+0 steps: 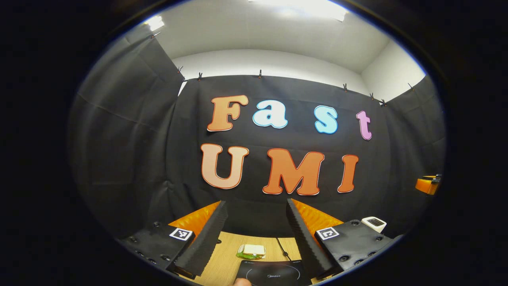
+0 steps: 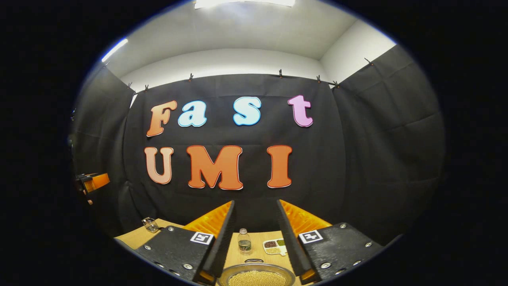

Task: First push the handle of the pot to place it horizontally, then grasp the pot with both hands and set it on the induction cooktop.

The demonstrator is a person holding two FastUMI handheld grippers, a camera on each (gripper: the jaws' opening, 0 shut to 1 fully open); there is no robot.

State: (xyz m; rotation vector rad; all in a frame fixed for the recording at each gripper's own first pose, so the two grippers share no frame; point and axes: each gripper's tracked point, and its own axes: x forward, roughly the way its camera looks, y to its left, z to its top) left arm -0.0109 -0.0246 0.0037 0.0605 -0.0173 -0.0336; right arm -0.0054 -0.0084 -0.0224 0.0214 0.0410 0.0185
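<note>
A metal pot (image 2: 256,274) filled with yellow grains sits on the wooden table low in the right gripper view, a thin looped handle (image 2: 254,261) at its far rim. My right gripper (image 2: 255,203) stands open above it, one finger on each side, touching nothing. In the left gripper view the black induction cooktop (image 1: 274,273) lies on the table at the bottom edge. My left gripper (image 1: 256,204) is open over it with nothing between its fingers. Each gripper appears far off in the other's view, the left gripper (image 2: 93,182) and the right gripper (image 1: 428,184).
A white and green sponge (image 1: 251,251) and a black cable (image 1: 282,248) lie behind the cooktop. A white box (image 1: 374,223) stands to the right. Behind the pot are a small bottle (image 2: 244,241), a divided dish of beans (image 2: 275,246) and a glass jar (image 2: 151,225).
</note>
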